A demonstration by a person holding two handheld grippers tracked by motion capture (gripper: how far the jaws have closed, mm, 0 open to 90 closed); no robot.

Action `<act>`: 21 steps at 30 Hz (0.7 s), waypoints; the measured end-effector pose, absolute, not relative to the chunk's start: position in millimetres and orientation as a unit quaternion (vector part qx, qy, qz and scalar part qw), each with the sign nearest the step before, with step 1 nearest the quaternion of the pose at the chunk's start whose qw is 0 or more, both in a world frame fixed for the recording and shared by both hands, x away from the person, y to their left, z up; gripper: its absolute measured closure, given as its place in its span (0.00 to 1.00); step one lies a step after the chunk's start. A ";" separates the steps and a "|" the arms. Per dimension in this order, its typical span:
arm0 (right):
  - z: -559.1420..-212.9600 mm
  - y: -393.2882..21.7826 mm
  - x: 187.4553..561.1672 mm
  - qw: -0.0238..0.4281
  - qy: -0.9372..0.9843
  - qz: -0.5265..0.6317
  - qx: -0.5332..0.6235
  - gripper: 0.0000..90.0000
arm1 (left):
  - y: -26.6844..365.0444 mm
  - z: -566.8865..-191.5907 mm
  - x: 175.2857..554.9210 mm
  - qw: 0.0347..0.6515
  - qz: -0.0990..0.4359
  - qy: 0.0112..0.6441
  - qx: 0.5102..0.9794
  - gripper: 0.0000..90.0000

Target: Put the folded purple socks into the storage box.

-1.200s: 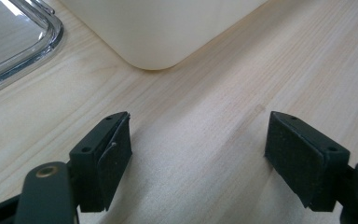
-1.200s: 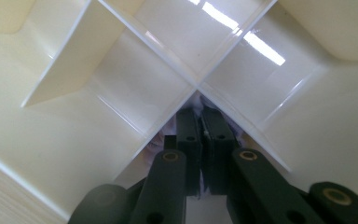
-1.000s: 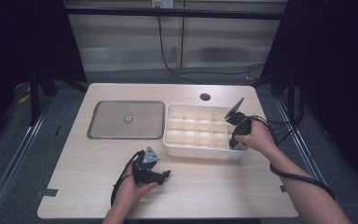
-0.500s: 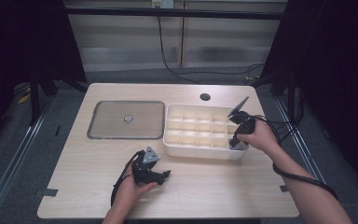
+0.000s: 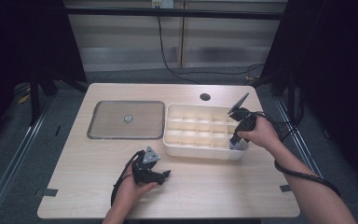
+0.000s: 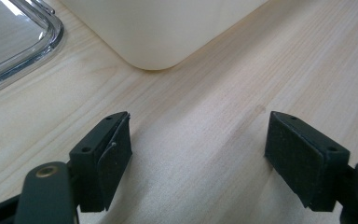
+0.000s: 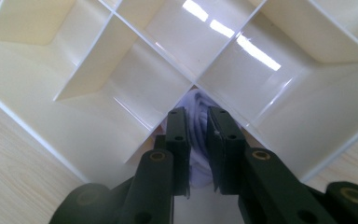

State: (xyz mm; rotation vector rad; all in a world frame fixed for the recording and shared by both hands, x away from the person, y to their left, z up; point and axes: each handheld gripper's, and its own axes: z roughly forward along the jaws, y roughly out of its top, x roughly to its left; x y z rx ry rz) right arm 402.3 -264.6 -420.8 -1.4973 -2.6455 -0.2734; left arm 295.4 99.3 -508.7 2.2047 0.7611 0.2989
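Note:
A white divided box (image 5: 200,150) stands on the table, right of centre. My right gripper (image 5: 236,141) points down into its front right compartment. In the right gripper view the jaws (image 7: 198,116) stand close together with a soft pale lilac bundle (image 7: 196,100) between them, and the pads still touch it. These jaws have just been opening. The bundle (image 5: 236,146) lies on that compartment's floor. My left gripper (image 5: 166,174) rests on the table in front of the box, jaws wide apart (image 6: 198,154) with only bare wood between them. The box corner (image 6: 158,32) lies ahead of it.
A shallow metal tray (image 5: 91,127) sits left of the box, with a small round thing (image 5: 128,118) at its middle; its rim (image 6: 37,46) is in the left gripper view. A round hole (image 5: 205,97) is in the tabletop behind the box. Cables trail from both grippers.
The right gripper has shifted slightly inside the front right compartment. The left hand and its gripper have stayed put.

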 end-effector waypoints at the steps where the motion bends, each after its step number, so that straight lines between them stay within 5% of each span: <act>1: -419.6 -264.9 402.3 0.044 -0.865 -0.089 -0.492 0.88 | 99.3 -508.7 295.3 0.385 0.117 0.299 0.865 0.25; 21: -398.0 -280.8 396.9 0.026 -0.860 -0.100 -0.499 0.79 | 99.3 -508.7 295.4 0.385 0.118 0.299 0.865 0.25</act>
